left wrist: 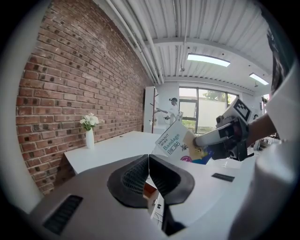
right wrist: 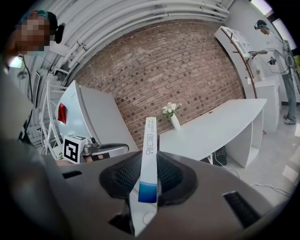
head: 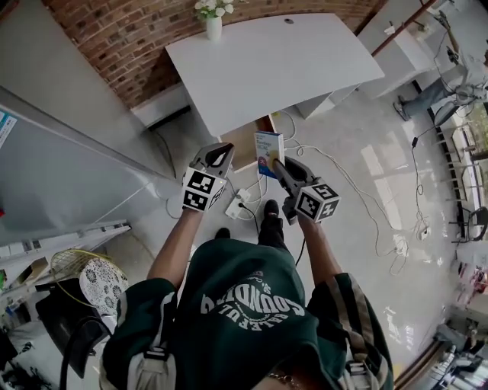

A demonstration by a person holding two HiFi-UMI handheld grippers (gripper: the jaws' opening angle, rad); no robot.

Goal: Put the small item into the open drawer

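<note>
A flat white and blue bandage box [head: 268,152] is pinched upright in my right gripper [head: 280,165], over the floor in front of the white table [head: 274,61]. Beside the box, under the table's near edge, the wooden drawer [head: 241,146] stands open. In the right gripper view the box [right wrist: 149,154] shows edge-on, with both pads of the right gripper [right wrist: 150,164] pressed on it. My left gripper [head: 219,158] hovers to the left of the box with its jaws together and holding nothing. From the left gripper [left wrist: 149,164] the box [left wrist: 177,144] appears ahead to the right.
A vase of white flowers [head: 213,19] stands at the table's far corner against the brick wall. A power strip [head: 239,204] and cables lie on the floor by my feet. A tall white cabinet [head: 69,167] is on the left. Another person [right wrist: 274,47] works far off.
</note>
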